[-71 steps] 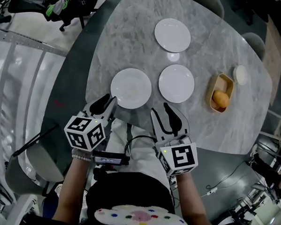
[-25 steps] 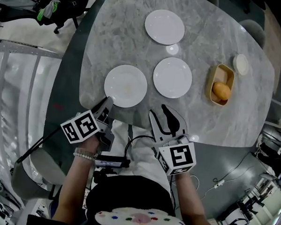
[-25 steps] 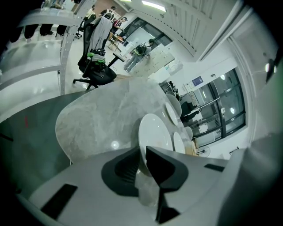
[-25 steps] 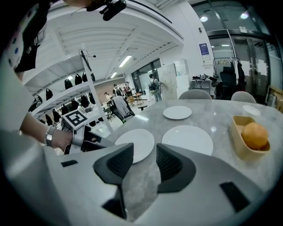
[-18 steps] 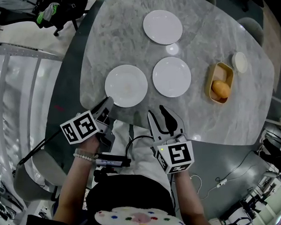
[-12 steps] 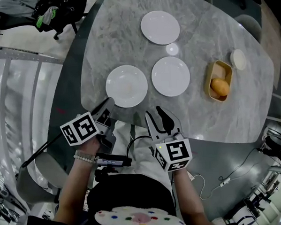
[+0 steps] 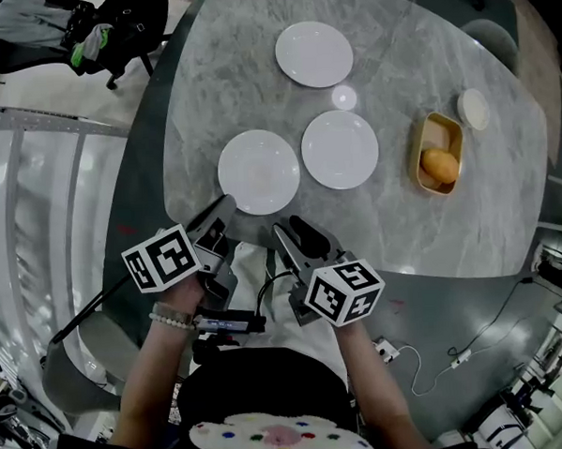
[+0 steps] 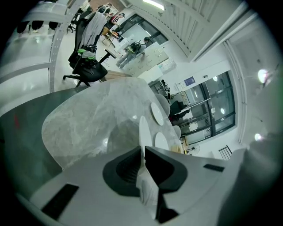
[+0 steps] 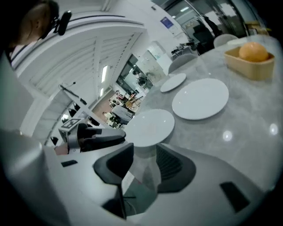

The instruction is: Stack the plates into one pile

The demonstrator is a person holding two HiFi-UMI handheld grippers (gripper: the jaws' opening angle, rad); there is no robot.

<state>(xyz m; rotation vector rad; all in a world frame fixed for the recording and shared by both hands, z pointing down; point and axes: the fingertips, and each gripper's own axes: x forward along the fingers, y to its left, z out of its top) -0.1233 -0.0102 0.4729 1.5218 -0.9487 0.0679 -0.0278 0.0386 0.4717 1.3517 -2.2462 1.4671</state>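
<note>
Three white plates lie on the grey marble table (image 7: 245,71): a near-left plate (image 7: 258,171), a middle plate (image 7: 340,149) and a far plate (image 7: 314,54). My left gripper (image 7: 225,201) is at the near-left plate's near rim. Its jaws are closing, with the rim (image 8: 143,128) between them and the pads pressing on it. In the right gripper view this plate (image 9: 150,127) sits slightly raised over its shadow, with the left gripper (image 9: 119,136) at its edge. My right gripper (image 7: 289,226) stands open and holds nothing, just short of the same plate.
A yellow tray (image 7: 450,126) holding an orange (image 7: 438,164) stands at the right, with a small white dish (image 7: 473,108) beyond it. The table's near edge runs just under both grippers. An office chair (image 7: 111,31) stands off the table's far left.
My left gripper went from open beside the near-left plate to gripping its rim, and has risen a little. My right gripper has rolled and swung left toward that plate.
</note>
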